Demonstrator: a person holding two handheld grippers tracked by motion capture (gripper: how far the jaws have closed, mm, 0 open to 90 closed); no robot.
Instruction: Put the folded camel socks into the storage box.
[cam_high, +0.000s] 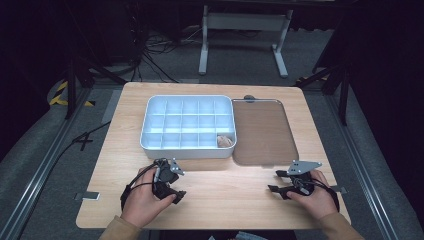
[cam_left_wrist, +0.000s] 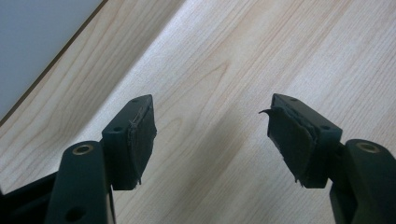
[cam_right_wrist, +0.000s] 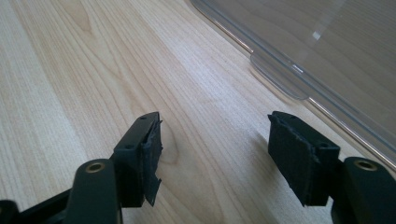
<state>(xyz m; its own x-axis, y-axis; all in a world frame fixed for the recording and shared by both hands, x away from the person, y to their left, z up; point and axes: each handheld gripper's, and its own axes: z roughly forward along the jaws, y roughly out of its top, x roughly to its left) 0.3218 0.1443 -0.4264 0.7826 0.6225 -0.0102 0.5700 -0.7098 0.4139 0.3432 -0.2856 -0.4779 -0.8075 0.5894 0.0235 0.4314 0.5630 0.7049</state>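
A white compartment box (cam_high: 187, 125) sits at the table's middle, with a small beige item (cam_high: 225, 141) in its near right cell. A clear lid (cam_high: 262, 131) lies flat on the table to the right of the box. My left gripper (cam_high: 176, 181) rests in a hand just in front of the box's near left corner. It is open, and bare wood lies between its jaws (cam_left_wrist: 212, 126). My right gripper (cam_high: 275, 181) is held near the lid's front edge, open and empty (cam_right_wrist: 215, 135). The lid's rim and tab (cam_right_wrist: 280, 77) lie ahead of it to the right.
The wooden table (cam_high: 225, 200) has bare room along its front between the two hands. Beyond the far edge stand a white frame (cam_high: 245, 30) and loose cables (cam_high: 155, 55) on the floor. Dark posts flank both sides.
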